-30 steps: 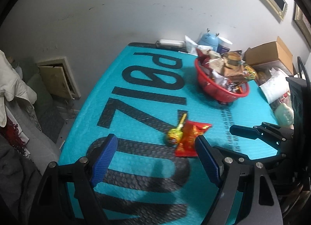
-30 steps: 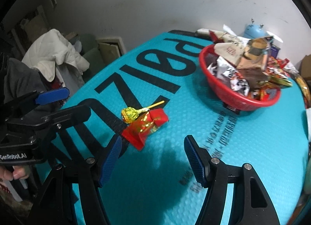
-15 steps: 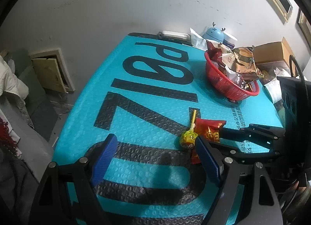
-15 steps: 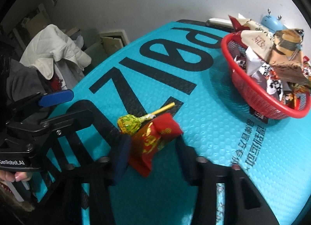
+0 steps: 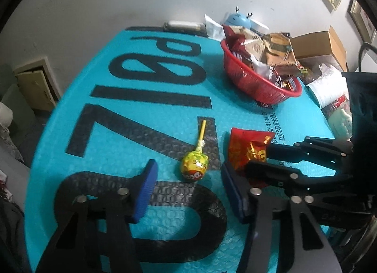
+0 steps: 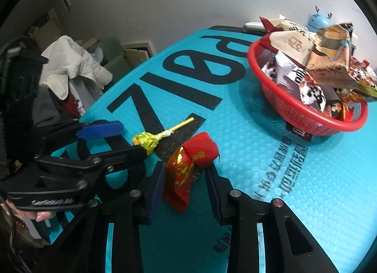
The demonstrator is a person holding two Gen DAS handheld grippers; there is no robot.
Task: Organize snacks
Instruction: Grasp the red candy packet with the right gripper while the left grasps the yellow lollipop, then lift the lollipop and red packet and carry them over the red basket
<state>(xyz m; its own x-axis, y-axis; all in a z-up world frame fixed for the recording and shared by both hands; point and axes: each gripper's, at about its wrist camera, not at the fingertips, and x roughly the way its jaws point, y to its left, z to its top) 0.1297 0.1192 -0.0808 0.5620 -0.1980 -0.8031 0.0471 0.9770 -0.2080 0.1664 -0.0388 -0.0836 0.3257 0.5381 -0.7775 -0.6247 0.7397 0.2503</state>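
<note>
The right tool (image 6: 186,178) pinches the red snack packet (image 6: 188,169); the left view alone shows the left tool (image 5: 188,190) spread around the lollipop (image 5: 194,165).

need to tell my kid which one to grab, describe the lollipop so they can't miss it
On the turquoise mat with big black letters, look well in front of the red basket of snacks. The lollipop lies loose beside a red foil packet, between the left gripper fingers. Only it has a yellow stick and yellow-green wrapped round head.
</note>
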